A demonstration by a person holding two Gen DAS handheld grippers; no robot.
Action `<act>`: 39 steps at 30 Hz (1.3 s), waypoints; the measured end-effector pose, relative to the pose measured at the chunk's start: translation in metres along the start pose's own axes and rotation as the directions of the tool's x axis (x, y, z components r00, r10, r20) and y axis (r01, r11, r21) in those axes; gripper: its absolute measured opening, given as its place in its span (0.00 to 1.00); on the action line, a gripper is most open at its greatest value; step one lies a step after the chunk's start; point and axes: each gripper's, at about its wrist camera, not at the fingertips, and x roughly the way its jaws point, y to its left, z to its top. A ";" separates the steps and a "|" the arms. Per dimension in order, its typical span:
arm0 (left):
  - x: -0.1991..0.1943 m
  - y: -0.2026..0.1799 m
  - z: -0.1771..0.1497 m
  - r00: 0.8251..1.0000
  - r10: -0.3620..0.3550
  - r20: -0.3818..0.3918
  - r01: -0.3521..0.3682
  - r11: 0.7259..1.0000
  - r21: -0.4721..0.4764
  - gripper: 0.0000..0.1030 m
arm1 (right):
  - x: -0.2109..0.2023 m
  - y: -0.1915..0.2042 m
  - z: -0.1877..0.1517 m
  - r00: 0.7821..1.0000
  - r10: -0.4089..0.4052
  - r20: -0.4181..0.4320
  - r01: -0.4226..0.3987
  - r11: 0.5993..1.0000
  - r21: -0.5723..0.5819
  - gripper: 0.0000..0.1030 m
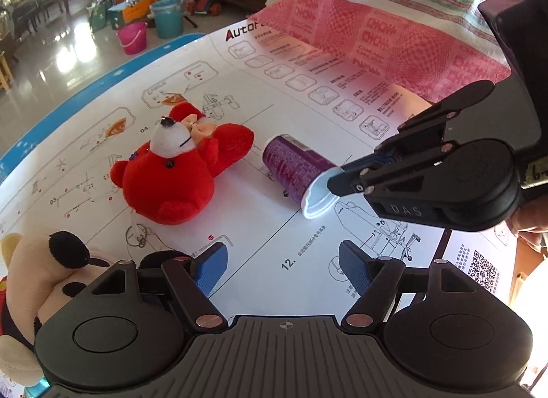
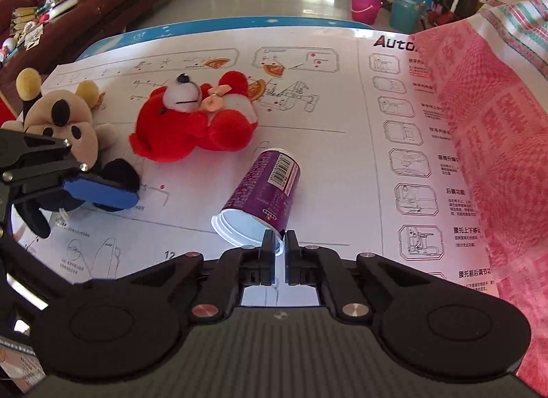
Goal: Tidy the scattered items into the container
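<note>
A purple cup [image 1: 291, 165] [image 2: 267, 185] lies on its side on the printed sheet [image 1: 260, 226], with its white open mouth toward me. My right gripper [image 2: 279, 240] [image 1: 337, 182] is shut on the cup's rim, one finger inside the mouth and one outside. A red plush bear [image 1: 178, 175] [image 2: 191, 127] lies left of the cup. At the near left is a beige plush toy [image 1: 41, 281] [image 2: 65, 124]. My left gripper [image 1: 284, 257] hovers open over the sheet with nothing between its blue pads [image 2: 102, 192], right beside the beige toy.
A pink woven bag [image 1: 376, 38] [image 2: 496, 124] rises along the right side of the table. The table's blue edge [image 1: 85, 96] runs along the far left. On the floor beyond stand a pink bucket [image 1: 132, 36], a teal bucket [image 1: 167, 17] and clutter.
</note>
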 end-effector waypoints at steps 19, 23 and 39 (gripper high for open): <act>-0.020 -0.020 -0.057 0.997 0.070 0.015 -0.069 0.995 -0.079 0.77 | -0.028 0.040 -0.047 0.992 0.108 -0.063 -0.108 0.994 0.003 0.05; -0.021 -0.024 -0.059 0.997 0.072 0.010 -0.071 0.997 -0.044 0.74 | -0.029 0.042 -0.046 0.987 0.136 -0.085 -0.137 0.991 -0.004 0.05; -0.009 -0.031 -0.053 1.000 -0.009 -0.013 0.010 0.999 0.044 0.04 | -0.029 0.047 -0.044 0.979 0.158 -0.127 -0.161 0.987 -0.013 0.08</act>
